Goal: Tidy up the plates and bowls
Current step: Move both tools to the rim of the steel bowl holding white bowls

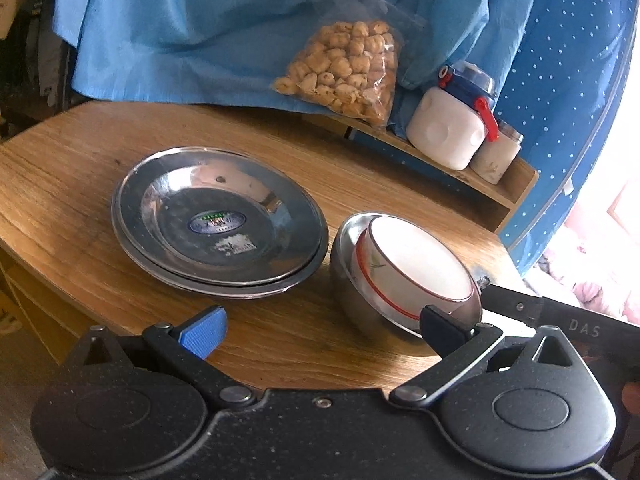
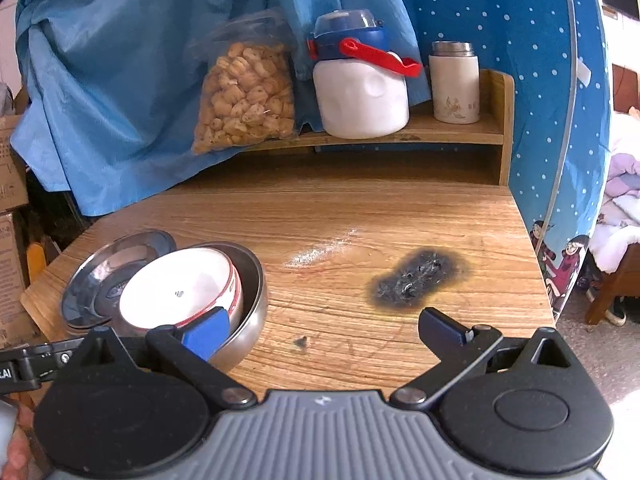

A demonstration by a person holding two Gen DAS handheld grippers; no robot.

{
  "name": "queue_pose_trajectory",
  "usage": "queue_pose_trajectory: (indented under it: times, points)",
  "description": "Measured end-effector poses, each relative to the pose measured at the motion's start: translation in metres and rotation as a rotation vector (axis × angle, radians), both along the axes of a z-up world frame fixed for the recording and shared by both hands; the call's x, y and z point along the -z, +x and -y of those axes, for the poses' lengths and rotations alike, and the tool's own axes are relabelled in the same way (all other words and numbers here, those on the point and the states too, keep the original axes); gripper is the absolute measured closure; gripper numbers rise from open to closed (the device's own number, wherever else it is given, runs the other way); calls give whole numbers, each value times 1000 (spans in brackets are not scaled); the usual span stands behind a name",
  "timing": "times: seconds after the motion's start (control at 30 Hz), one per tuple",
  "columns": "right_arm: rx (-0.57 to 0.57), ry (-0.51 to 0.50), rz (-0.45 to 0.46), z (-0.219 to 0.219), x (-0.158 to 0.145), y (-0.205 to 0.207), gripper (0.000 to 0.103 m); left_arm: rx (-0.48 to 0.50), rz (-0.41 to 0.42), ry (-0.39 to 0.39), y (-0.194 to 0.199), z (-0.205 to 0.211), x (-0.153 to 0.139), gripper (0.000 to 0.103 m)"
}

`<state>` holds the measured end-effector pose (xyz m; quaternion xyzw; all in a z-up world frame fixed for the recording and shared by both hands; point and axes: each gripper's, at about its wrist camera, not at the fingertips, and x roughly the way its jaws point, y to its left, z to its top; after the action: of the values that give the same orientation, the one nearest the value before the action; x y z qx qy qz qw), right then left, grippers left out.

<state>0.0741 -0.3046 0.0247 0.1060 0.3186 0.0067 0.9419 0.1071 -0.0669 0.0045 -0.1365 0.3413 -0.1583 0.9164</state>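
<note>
**Both grippers wide open at the near edge, dishes stacked on the table**

Your left gripper point(image 1: 322, 334) is spread wide and holds nothing; its blue-padded finger point(image 1: 204, 334) hangs over bare wood, while the dark finger point(image 1: 444, 330) sits right at the near rim of the steel bowl point(image 1: 352, 300), though you cannot tell from this view whether it touches. Your right gripper point(image 2: 324, 334) is equally wide and empty, with its blue pad point(image 2: 208, 334) in front of the same steel bowl point(image 2: 250, 312) and its other finger over the wooden table point(image 2: 360, 220).

Just past your fingers, the white bowl point(image 1: 420, 264) with a red line near its rim sits tilted inside the steel bowl. Beside it, to the left in the left wrist view, two steel plates point(image 1: 220, 220) are stacked, the top one bearing an oval sticker. From the right wrist view, the white bowl point(image 2: 180, 284) hides part of the plates point(image 2: 108, 268) behind it.

Farther along on the table you have a black scorch mark point(image 2: 416, 276) and a pale powdery streak point(image 2: 320, 250). At the back, a low wooden shelf point(image 2: 460, 130) carries a clear bag of snacks point(image 2: 244, 96), a white jug point(image 2: 360, 80) with a blue lid and red handle, and a small white flask point(image 2: 454, 80). Blue cloth point(image 2: 120, 80) hangs behind everything.
</note>
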Motion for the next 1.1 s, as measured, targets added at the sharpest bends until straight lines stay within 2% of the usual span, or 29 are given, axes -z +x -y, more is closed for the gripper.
queue_pose_trajectory:
  times: [0.2, 0.3, 0.43, 0.57, 0.7, 0.83, 0.9, 1.1]
  points:
    - [8, -39, -2, -6, -4, 5, 0, -45, -1, -60, 1, -4, 5, 1]
    - [17, -68, -3, -9, -4, 6, 0, -54, -3, -73, 1, -3, 7, 6]
    - [27, -89, -7, -11, -3, 8, 0, -52, 9, -79, -2, -1, 9, 17]
    - [27, -85, -11, -10, -2, 9, 0, -53, -8, -108, -3, -2, 11, 22]
    - [27, -109, -13, -14, -2, 11, 0, -58, 21, -113, -7, -3, 7, 38]
    - [40, -149, -7, -19, -3, 12, 0, -55, 16, -159, -5, -6, 7, 55]
    - [48, -167, -3, -22, -3, 12, 0, -57, 32, -152, -6, -5, 6, 60]
    - [50, -194, 0, -25, -2, 15, 0, -78, 47, -142, -9, -3, 5, 62]
